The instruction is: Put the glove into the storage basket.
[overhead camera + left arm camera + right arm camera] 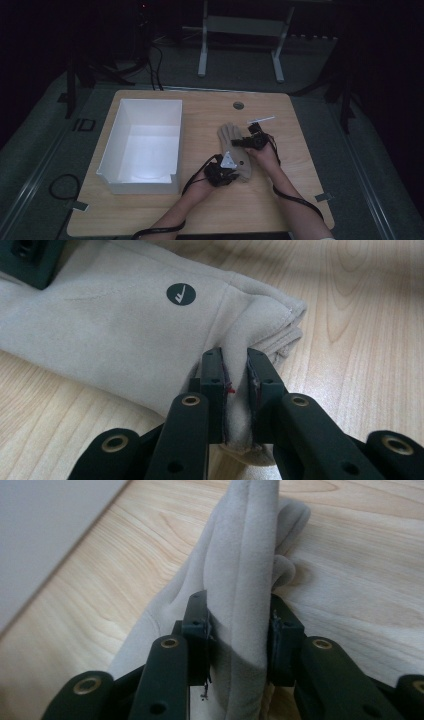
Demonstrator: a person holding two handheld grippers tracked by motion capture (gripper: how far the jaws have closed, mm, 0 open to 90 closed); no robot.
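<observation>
White open box [145, 145] on wooden table [200, 210], white strip [261, 119] beyond.

High view dim, surroundings near black; gripper views brighter, soft blur at near edges.

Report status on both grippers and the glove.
Left gripper shut on beige fabric glove cuff. Right gripper pinching its raised fold. White box alongside, nothing blocking.

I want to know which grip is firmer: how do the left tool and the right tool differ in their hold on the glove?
The left tool pinches a thin fold at the cuff of the glove, jaws nearly together; the right tool holds a thicker raised fold at the finger end, jaws wider apart. Both press on the same beige glove on the wooden table.
</observation>
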